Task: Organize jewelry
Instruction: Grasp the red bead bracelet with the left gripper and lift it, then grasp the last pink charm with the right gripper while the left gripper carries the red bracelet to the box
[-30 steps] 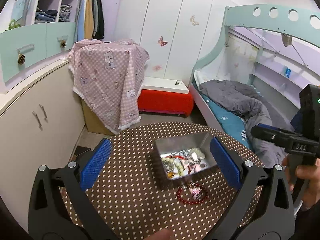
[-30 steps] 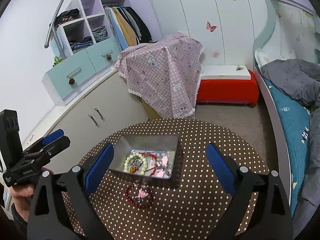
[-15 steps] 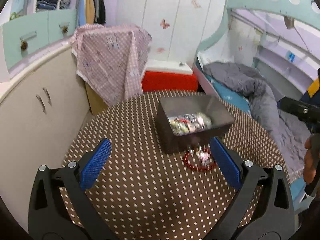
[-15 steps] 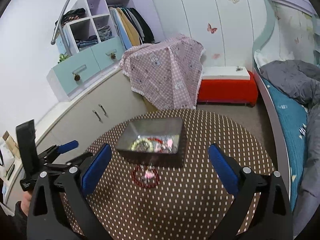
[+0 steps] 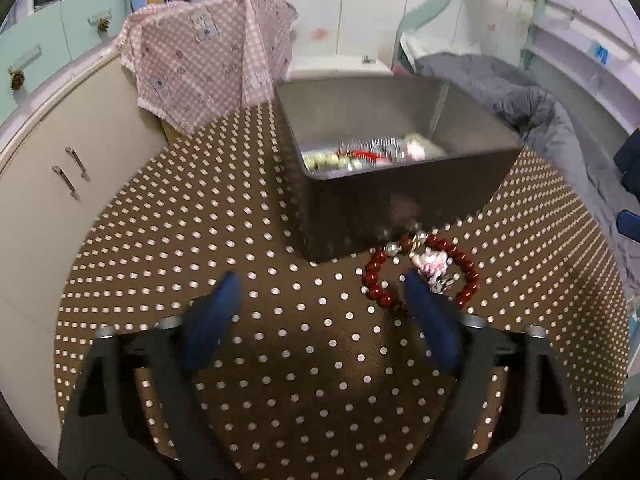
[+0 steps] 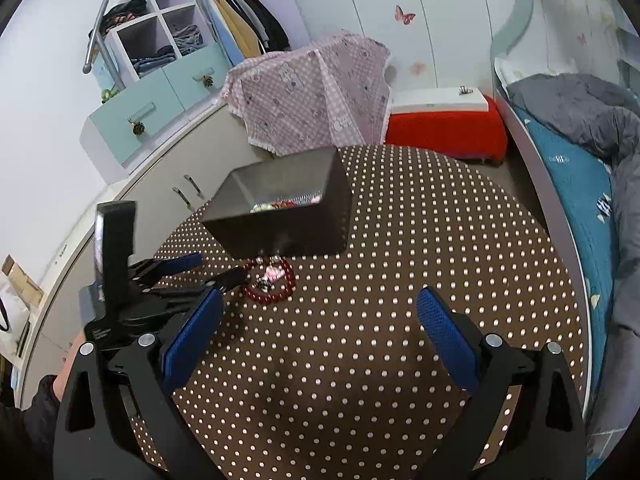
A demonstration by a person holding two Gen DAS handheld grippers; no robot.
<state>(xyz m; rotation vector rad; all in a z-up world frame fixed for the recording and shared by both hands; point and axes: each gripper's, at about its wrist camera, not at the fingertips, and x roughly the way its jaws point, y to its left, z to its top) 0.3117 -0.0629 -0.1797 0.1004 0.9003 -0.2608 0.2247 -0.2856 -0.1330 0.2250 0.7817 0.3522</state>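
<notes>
Round table [image 5: 160, 264] with a brown cloth full of small white dots, in a bedroom. Dark grey metal box [image 5: 400, 200] with an open top near the middle of the table, also seen from the right wrist [image 6: 280, 224]. Inside the box, a blurry pile of jewelry [image 5: 372, 156]: pale beads, something red, something pink, something shiny. Too blurry to tell each piece.

Dark red round-bead bracelet [image 5: 420, 272] with a pink charm flat on the cloth, right against the near wall of the box. Same bracelet in the right wrist view [image 6: 270, 282].

Left claw [image 5: 320, 288] low over the cloth, pointing down at the bracelet. Blue pads partly apart, just been closing. Right blue pad [image 5: 432, 320] over the near edge of the bead ring; left blue pad [image 5: 212, 320] well off to the side, over bare cloth. Beads not squeezed, nothing held. From the right wrist view, left claw [image 6: 216, 270] with its black tips just beside the bracelet, and a bit of a hand [image 6: 66, 372] and a dark sleeve behind it.

Right claw [image 6: 320, 316] wide open over bare cloth, nearer the camera than the bracelet. Nothing between its blue pads.

Behind the table: pink checked cloth with little bears [image 6: 316, 92] draped over something, red bench with a white top [image 6: 444, 124], bed with a grey blanket [image 6: 580, 108], and beige cupboards [image 5: 60, 176].
</notes>
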